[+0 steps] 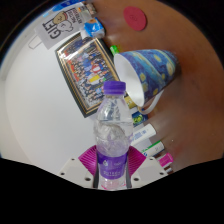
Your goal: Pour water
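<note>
Water bottle (113,125): a clear plastic one with a purple screw cap still on, ribbed shoulders and crinkled see-through walls. It stands upright as the view shows it, its lower body sunk between the two fingers of the gripper (113,165). The magenta pads (93,157) press against the bottle from either side with no gap showing, so the tongs are clenched on it, gripping it low on the body while neck and cap rise clear ahead of the fingers. No label or print can be made out on the bottle itself.

Just beyond the cap and a little to its right is a paper cup (146,74), blue with a pale yellowish pattern, tilted so its white inside faces the bottle. Behind the bottle, to the left of the cup, a framed picture (88,62) lies on the white table (35,110), showing a row of small colourful figures; its caption is too small to read. Farther back from the bottle sits a white box (55,30) with large dark letters, only partly legible. Right of the bottle's body are some small green and white packets (148,135), and far beyond the cup a dark red round thing (134,16).
</note>
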A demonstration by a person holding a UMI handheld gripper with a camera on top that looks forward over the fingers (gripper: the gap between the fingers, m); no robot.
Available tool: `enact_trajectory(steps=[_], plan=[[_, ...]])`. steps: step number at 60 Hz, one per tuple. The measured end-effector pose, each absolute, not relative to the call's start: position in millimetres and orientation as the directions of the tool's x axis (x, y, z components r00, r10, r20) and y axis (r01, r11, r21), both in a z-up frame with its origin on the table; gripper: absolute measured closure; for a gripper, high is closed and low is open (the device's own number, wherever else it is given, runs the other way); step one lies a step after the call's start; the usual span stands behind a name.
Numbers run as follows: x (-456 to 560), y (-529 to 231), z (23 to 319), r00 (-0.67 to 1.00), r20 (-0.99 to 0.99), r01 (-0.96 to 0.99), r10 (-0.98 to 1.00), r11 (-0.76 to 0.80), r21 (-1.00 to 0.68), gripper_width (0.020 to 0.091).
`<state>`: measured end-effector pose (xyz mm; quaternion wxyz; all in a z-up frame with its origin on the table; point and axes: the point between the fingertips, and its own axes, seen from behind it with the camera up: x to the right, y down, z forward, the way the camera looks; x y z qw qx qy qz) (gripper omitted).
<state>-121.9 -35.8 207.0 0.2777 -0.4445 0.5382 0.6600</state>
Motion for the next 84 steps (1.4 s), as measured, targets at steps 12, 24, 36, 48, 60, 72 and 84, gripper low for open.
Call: enact_trajectory(steps=[12, 24, 36, 48, 60, 72, 84], plan=[[-125, -37, 198, -0.495, -0.855, -0.806, -0.157, -0.285, 0.519, 0.0739], [-134, -45, 211, -0.285, -0.945, -0.871, -0.158, -0.37, 0.324, 0.0737], [-106, -38, 244, 0.247, -0.969, -0.877, 0.006, -0.423, -0.226, 0.0737], [-43, -25, 278, 0.715, -0.679, -0.613, 0.167, -0.318, -0.723, 0.0736], [42, -9, 272, 0.952, -0.265, -0.241, 0.154, -0.16, -0.957, 0.0738], [121, 0, 188, 0.996, -0.081, -0.073, 0.034, -0.212, -0.975, 0.0738], [149, -6, 107, 0.999, -0.041, -0.04, -0.002, -0.288, -0.957, 0.0739]])
